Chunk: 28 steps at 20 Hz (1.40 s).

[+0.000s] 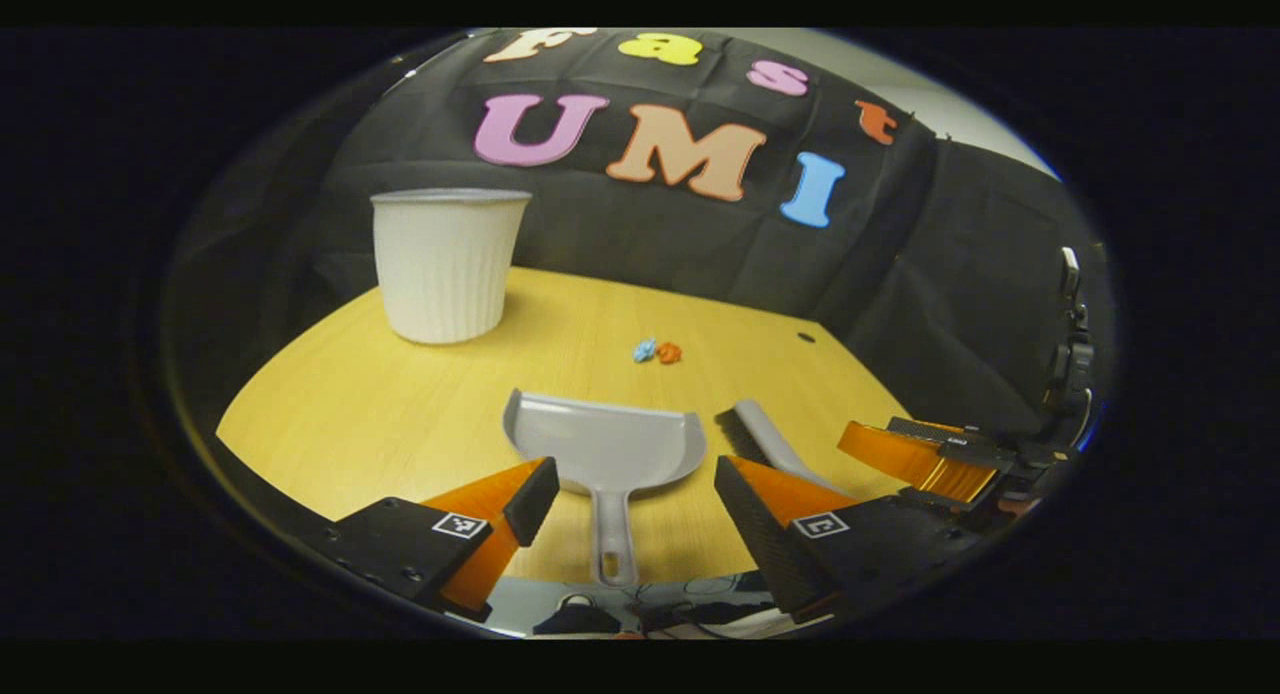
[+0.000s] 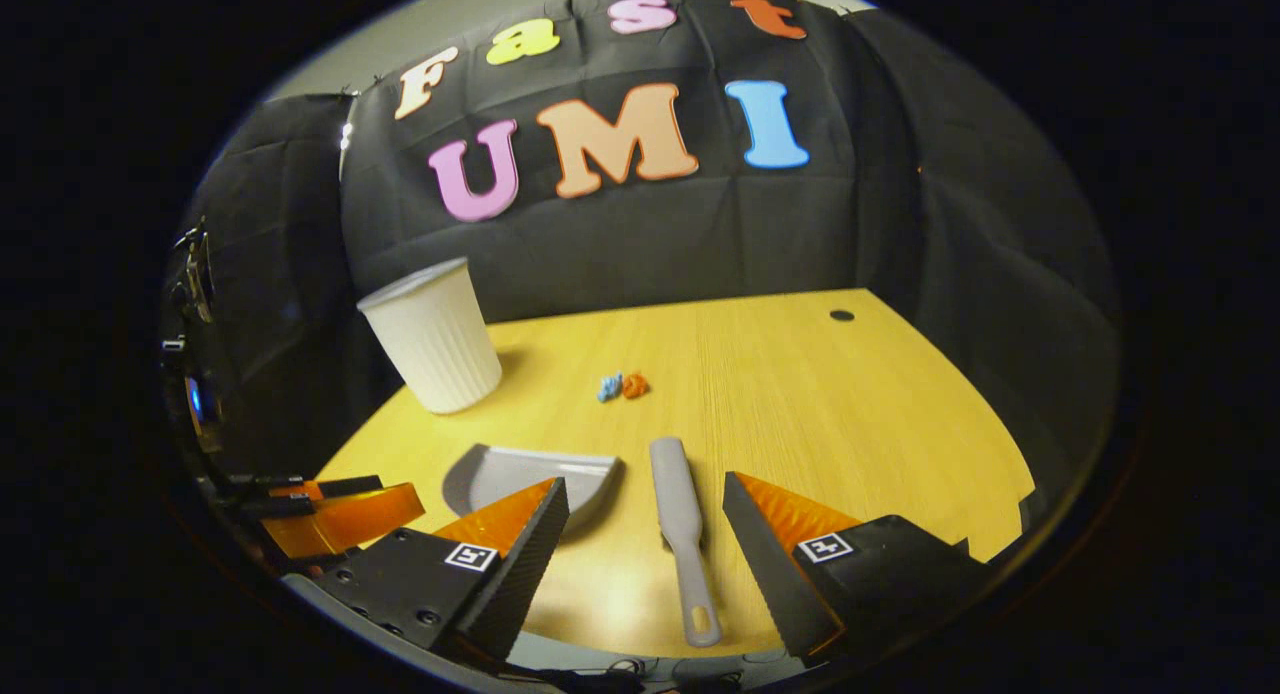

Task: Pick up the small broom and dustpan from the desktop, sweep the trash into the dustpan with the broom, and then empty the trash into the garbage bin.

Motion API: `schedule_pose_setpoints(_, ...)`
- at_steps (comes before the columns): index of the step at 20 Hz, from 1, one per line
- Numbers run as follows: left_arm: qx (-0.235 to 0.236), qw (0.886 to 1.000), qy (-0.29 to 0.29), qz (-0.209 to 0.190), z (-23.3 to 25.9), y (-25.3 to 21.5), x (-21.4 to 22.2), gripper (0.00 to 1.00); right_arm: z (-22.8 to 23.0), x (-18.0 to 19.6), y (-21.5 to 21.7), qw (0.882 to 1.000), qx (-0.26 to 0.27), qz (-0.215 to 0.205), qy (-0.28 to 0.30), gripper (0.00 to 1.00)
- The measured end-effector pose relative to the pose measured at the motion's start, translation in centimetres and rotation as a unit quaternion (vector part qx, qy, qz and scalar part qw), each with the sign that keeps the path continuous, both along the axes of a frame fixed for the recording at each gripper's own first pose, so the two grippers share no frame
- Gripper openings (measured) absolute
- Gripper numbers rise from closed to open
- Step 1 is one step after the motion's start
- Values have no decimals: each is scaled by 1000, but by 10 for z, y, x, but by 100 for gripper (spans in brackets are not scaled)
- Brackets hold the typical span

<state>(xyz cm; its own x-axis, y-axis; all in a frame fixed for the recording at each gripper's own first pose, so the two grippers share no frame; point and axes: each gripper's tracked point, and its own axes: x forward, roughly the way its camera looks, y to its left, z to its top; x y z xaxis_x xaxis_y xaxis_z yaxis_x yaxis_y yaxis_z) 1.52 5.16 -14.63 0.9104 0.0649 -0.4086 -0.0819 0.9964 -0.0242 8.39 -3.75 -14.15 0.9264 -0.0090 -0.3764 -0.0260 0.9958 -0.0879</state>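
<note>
left gripper view: left tongs (image 1: 632, 494) spread wide, holding nothing, hovering over the near tabletop (image 1: 400, 404) edge
dustpan: grey dustpan (image 1: 604, 449) flat on the tabletop, handle pointing back between the tong fingers, not touched
broom: small grey broom (image 1: 765, 439) just beside the dustpan, partly behind one finger
trash: blue and orange scraps (image 1: 657, 351) further back, mid tabletop, apart from the dustpan
bin: white ribbed garbage bin (image 1: 447, 264) upright at the far left corner
right gripper view: right tongs (image 2: 645, 534) also wide open, empty
broom here: handle runs toward the camera between the fingers, no contact
other gripper: seen at lower left edge, beside the dustpan
step: pre-grasp, both tools not yet picked up
next: probably lower each tongs onto its handle and close, left on dustpan, right on broom
</note>
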Motion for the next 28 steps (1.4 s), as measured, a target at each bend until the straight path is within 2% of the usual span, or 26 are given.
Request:
schedule_pose_setpoints(3,-13,997,70,5,-33,8,5,96,-52,22,-20,997,5,-13,77,93)
schedule_pose_setpoints(6,-4,995,103,9,-56,15,13,95,-84,41,-39,993,-36,-15,107,93)
schedule_pose_setpoints(9,17,991,135,8,-79,19,19,95,-107,41,-42,987,-29,-13,156,93)
schedule_pose_setpoints(13,47,984,171,4,-94,26,23,95,-117,48,-46,984,-28,-14,178,93)
schedule_pose_setpoints(15,53,981,187,2,-98,27,24,96,-121,45,-48,981,-29,-14,192,88)
schedule_pose_setpoints(18,57,977,207,-2,-103,28,25,95,-126,41,-52,978,-37,-15,207,74)
schedule_pose_setpoints(19,60,976,211,-4,-105,30,25,93,-126,42,-52,977,-39,-14,209,66)
schedule_pose_setpoints(20,59,974,219,-6,-107,30,24,88,-127,43,-51,977,-39,-13,210,54)
schedule_pose_setpoints(21,56,972,227,-6,-112,29,23,72,-127,42,-51,976,-42,-14,211,49)
schedule_pose_setpoints(22,57,968,246,-5,-114,31,18,64,-130,40,-51,974,-45,-8,221,31)
schedule_pose_setpoints(23,71,963,259,-6,-116,35,14,54,-132,37,-48,972,-47,-1,230,30)
schedule_pose_setpoints(24,93,960,264,-9,-116,41,13,50,-133,38,-47,972,-52,1,231,31)
schedule_pose_setpoints(25,115,956,268,-10,-116,46,15,36,-133,36,-45,971,-52,9,235,26)
schedule_pose_setpoints(26,127,953,273,-15,-116,47,13,34,-133,37,-41,971,-50,16,235,26)
schedule_pose_setpoints(27,130,953,271,-22,-114,46,15,32,-134,37,-40,970,-51,18,236,21)
schedule_pose_setpoints(28,123,954,271,-24,-114,46,16,31,-135,38,-40,970,-51,20,236,25)
